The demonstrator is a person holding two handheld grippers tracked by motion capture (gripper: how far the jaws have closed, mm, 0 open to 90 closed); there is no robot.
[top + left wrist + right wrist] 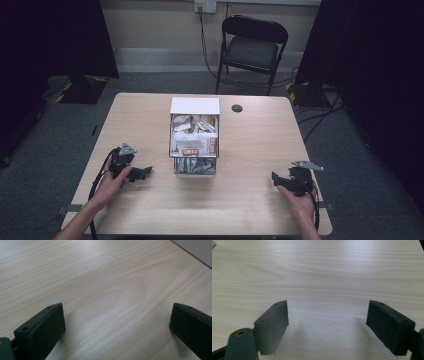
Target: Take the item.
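Both of my hands are resting at the near edge of the tabletop [240,200], each wrapped around its tool. I am keeping the left gripper [142,173] low on the wood at the near left, its fingers [42,330] spread wide with nothing between them but bare grain. I am holding the right gripper [276,179] the same way at the near right, its fingers [273,326] wide apart and empty, pointing in toward the middle.

Farther in, well apart from both grippers, the box [194,136] is sitting at the centre of the tabletop, its white lid standing up at the back and a heap of wrapped packets [192,142] lying inside. I am judging that the work is not yet begun: nothing is gripped and everything is left to do.

Beyond the box a small dark cable hole [237,108] is showing in the pale wood. Past the far edge, a folding chair [251,50] is standing on grey carpet before a light wall, dark curtains hanging at either side.
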